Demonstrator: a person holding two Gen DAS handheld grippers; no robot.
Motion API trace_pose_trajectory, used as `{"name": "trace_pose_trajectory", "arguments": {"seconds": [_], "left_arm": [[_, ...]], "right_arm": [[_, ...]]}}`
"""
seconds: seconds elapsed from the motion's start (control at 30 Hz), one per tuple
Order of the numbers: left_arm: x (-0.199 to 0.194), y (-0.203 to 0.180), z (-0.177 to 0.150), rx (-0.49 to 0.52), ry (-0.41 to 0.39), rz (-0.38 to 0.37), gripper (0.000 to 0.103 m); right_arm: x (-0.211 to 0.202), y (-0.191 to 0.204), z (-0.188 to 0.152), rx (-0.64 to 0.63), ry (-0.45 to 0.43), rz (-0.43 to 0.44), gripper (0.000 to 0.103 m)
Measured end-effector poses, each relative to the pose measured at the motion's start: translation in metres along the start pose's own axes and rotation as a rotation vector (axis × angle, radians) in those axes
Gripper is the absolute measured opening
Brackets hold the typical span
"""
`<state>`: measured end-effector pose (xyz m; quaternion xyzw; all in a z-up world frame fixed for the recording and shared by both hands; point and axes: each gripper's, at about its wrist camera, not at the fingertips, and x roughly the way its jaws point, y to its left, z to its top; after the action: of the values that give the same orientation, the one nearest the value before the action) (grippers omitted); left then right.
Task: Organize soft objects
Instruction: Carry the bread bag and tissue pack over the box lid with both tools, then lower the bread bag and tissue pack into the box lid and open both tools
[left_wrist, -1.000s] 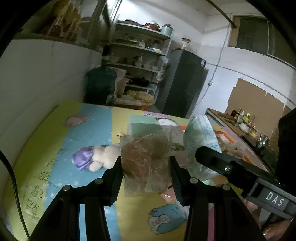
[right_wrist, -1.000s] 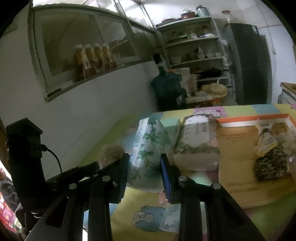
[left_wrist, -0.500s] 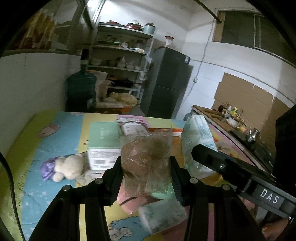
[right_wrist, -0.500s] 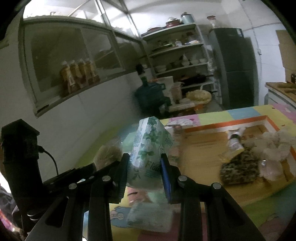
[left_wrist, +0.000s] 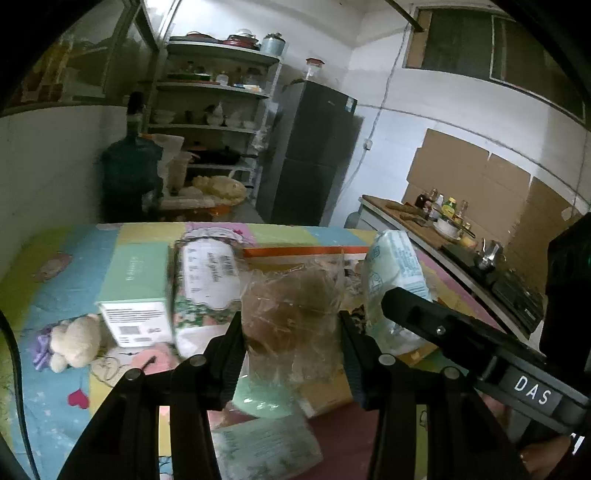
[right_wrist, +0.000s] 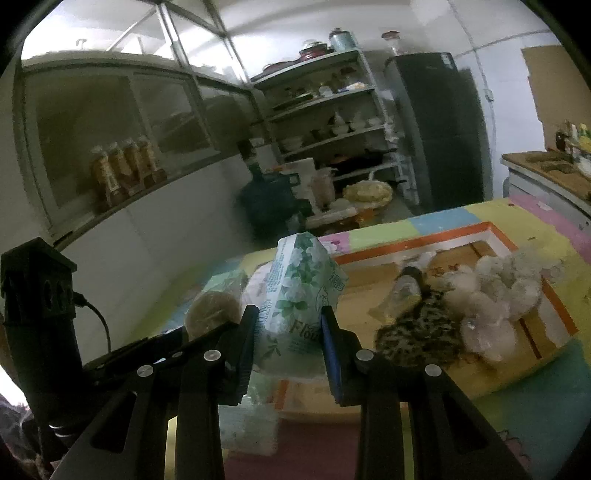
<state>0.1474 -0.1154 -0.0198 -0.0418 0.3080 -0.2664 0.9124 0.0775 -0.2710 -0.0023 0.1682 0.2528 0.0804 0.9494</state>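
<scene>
My left gripper (left_wrist: 291, 343) is shut on a clear plastic bag with brown stuffing (left_wrist: 293, 314), held above the colourful mat (left_wrist: 55, 280). My right gripper (right_wrist: 288, 332) is shut on a floral tissue pack (right_wrist: 301, 291), also carried in the air. In the left wrist view the same tissue pack (left_wrist: 395, 273) shows at right above the right gripper's black finger (left_wrist: 424, 314). In the right wrist view, the bag (right_wrist: 212, 310) shows at left. An orange-rimmed wooden tray (right_wrist: 491, 236) lies ahead at right, holding a speckled dark pouch (right_wrist: 421, 332) and white fluffy balls (right_wrist: 498, 295).
On the mat lie a green box (left_wrist: 133, 288), a floral tissue block (left_wrist: 207, 280), a cream and purple plush toy (left_wrist: 70, 339) and a pale tissue pack (left_wrist: 266, 446) near me. A white wall bounds the left; shelves, a water jug and a dark fridge stand behind.
Both grippers have swept to the right across the mat with their loads. The plush toy and boxes slid leftward in view, and the tray with its pouch and fluffy balls came closer.
</scene>
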Motion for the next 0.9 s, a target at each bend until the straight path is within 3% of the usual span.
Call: {"name": "trace_pose_trajectory", "arguments": {"seconds": [0.9], "left_arm": [[0.071,-0.044,-0.01,0.044,0.134,-0.011,0.048]], "right_arm": [[0.002,-0.086,-0.011,0.107,0.034,-0.103,0.034]]}}
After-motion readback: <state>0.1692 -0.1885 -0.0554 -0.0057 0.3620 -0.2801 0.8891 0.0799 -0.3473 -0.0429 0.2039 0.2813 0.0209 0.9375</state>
